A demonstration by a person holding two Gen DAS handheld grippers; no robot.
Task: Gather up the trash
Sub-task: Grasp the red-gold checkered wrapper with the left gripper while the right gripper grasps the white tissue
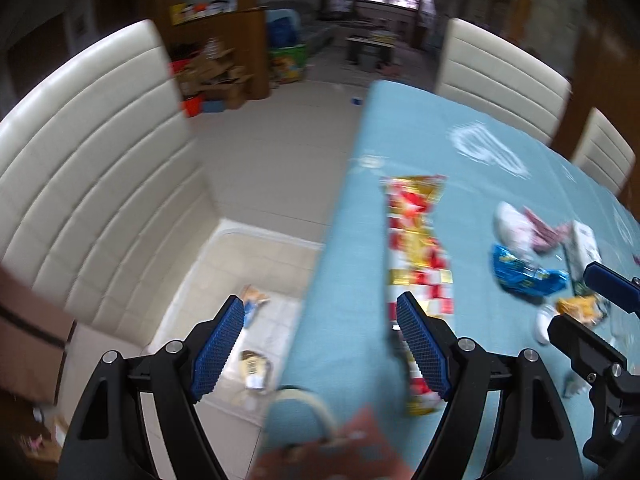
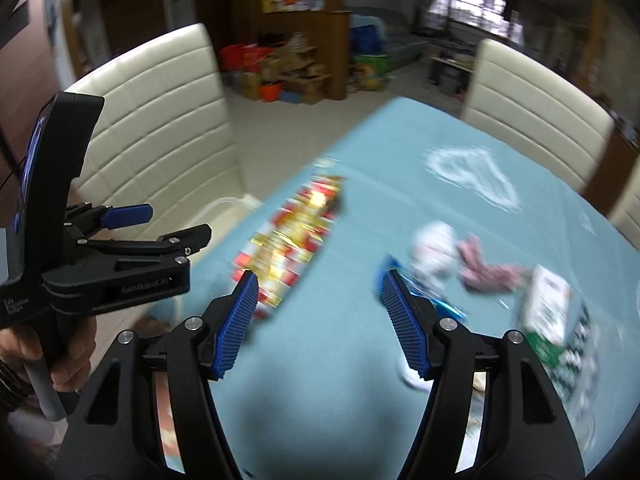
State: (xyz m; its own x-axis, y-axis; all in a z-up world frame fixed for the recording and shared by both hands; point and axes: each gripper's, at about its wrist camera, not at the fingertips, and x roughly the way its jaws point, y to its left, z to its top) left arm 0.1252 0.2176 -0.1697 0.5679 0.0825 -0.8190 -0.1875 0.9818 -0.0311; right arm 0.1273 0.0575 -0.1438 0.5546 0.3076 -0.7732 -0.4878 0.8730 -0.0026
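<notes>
Trash lies on the soft blue tablecloth (image 1: 360, 280): a long shiny red-and-gold wrapper (image 1: 416, 240) and a crinkly blue wrapper (image 1: 520, 276). Beside the tablecloth, a white bin (image 1: 224, 280) holds scraps. The left gripper (image 1: 320, 340) and right gripper (image 2: 320, 320) are both wide, holding nothing.

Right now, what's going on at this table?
A person is clearing trash off a blue-clothed table with two handheld tools. Both the left tool and right tool are open and hold nothing. A long red-and-gold wrapper and a cluster with a blue wrapper lie on the table. A clear bin on the floor beside it already holds some scraps.
</notes>
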